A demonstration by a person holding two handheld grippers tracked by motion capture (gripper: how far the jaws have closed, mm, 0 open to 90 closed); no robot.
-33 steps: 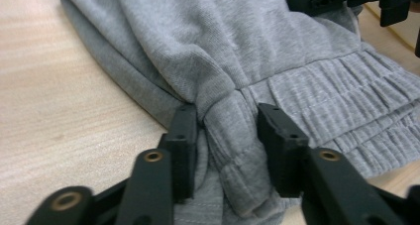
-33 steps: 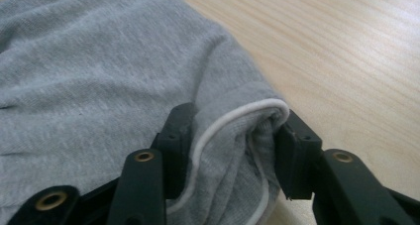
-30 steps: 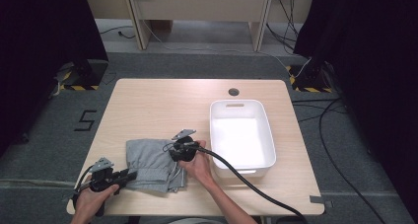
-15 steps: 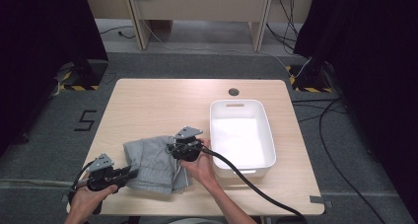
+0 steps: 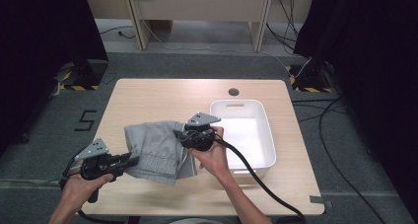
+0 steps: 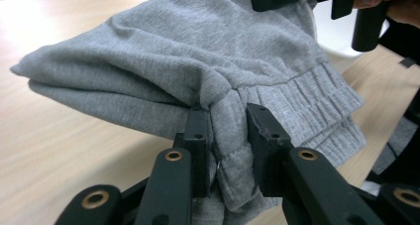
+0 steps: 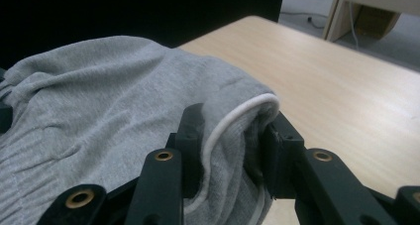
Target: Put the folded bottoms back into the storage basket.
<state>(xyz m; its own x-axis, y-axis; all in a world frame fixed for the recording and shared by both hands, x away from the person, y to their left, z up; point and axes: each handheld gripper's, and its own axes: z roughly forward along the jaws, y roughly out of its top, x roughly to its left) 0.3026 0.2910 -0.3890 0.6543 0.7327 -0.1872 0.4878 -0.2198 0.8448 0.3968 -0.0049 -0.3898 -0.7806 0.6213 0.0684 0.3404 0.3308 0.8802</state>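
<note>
Grey sweat garment (image 5: 157, 150) held off the desk (image 5: 148, 98) at its near-left part, strung between two claws — bulk sagging toward the wood, lower folds possibly brushing it (hard to tell). Left claw (image 5: 132, 161) near the front-left corner, clamped on a bunched fold by the ribbed band; jaws just drawn closer, cloth squeezed between them in the left gripper view (image 6: 225, 136). Right claw (image 5: 178, 134) at mid-desk, likewise just tightened, pinching a fold with a white cord (image 7: 223, 123) running over it. Long axis of the garment slanting from the near-left claw up and away to the right claw; ribbed band (image 6: 317, 93) along the near side, facing the person. White tub (image 5: 268, 135) just right of the right hand, cloth close beside its left wall but not over it. Open wood across the whole far half — bar a small dark disc (image 5: 233, 92) near the far edge — and along the left edge.
</note>
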